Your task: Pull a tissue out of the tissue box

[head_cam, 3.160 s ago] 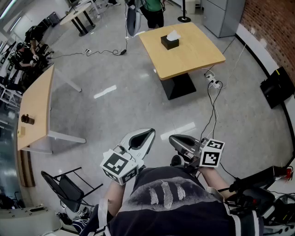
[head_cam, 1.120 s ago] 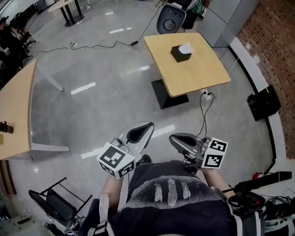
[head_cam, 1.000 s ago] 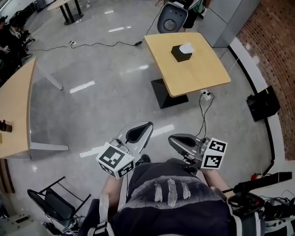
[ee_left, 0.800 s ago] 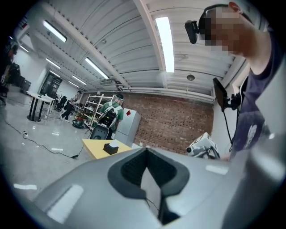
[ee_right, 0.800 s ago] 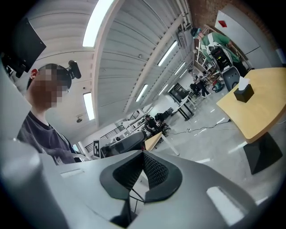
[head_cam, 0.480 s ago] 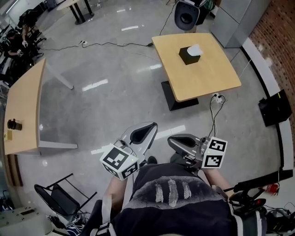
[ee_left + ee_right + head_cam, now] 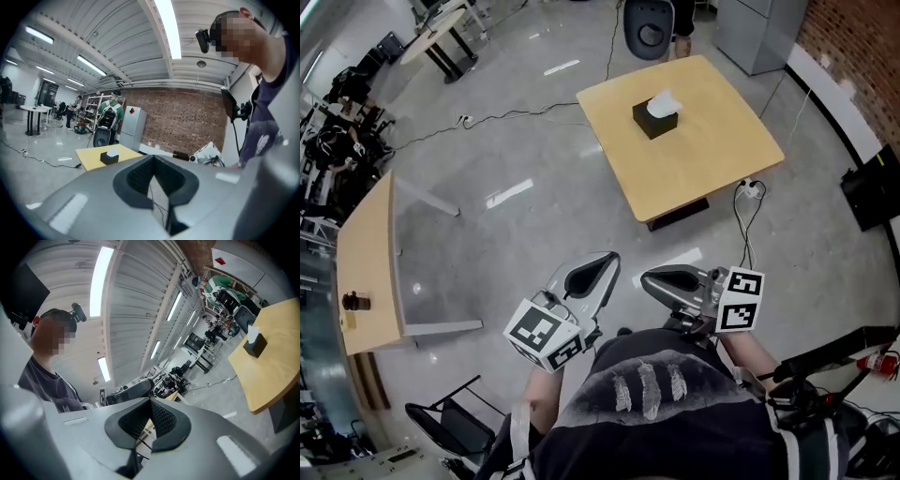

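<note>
A black tissue box [image 7: 654, 118] with a white tissue sticking out of its top stands on a light wooden table [image 7: 712, 159], far ahead of me across the floor. My left gripper [image 7: 605, 263] and right gripper [image 7: 649, 276] are held close to my chest, side by side, both pointing toward that table. Each is shut with nothing between its jaws. In the left gripper view the tissue box [image 7: 109, 157] shows small beyond the left gripper [image 7: 152, 160]. In the right gripper view the tissue box [image 7: 256, 344] sits at the far right, beyond the right gripper [image 7: 150, 404].
A second wooden table [image 7: 370, 253] stands at the left, with a folding chair [image 7: 450, 427] near my feet. A power strip and cables [image 7: 751, 188] lie beside the tissue table. An office chair [image 7: 648, 26] stands behind it, and a black case [image 7: 872, 187] is by the brick wall.
The table with the tissue box has come closer and shifted left in the head view. Both grippers travelled forward with me, still shut and side by side.
</note>
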Motion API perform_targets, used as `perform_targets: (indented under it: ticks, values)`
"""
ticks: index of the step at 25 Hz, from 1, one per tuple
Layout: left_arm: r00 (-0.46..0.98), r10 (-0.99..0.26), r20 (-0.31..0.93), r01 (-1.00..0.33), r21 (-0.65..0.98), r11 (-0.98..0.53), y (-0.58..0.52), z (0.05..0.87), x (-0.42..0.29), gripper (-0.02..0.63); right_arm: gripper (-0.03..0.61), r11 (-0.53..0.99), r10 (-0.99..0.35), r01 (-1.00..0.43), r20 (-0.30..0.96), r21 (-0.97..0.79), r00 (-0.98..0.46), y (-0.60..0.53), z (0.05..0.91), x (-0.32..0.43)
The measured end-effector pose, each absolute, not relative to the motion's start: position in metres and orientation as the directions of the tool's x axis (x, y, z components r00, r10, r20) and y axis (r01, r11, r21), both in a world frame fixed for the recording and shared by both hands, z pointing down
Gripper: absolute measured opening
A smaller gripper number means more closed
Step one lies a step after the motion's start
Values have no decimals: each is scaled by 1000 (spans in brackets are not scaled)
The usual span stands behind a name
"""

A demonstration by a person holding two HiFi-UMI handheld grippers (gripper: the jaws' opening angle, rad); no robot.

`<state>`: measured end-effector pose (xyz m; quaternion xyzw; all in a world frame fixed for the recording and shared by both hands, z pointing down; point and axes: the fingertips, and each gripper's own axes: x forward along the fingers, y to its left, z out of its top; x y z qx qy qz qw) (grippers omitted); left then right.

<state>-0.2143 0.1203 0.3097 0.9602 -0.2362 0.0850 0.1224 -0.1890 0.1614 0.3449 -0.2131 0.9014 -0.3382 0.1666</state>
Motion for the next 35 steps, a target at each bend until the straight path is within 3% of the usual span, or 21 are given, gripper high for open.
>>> perform_targets:
  ticks: [19,31,35]
  values:
    - [857,-373,356,-447,152,-881,102,326,-92,3,-3,636,-546,-238,-210,-734,-811,141,373,-72]
    - [875,-323,362,-388,122,-914,98,344,-70,3,-3,581,-578,-293,-131,-760,-806,139,389,-55]
    - [897,-292,333,-354,143,-924,74,350,-71,3,-3,565,-616,-369,-81,-738,-783,119,389,-52]
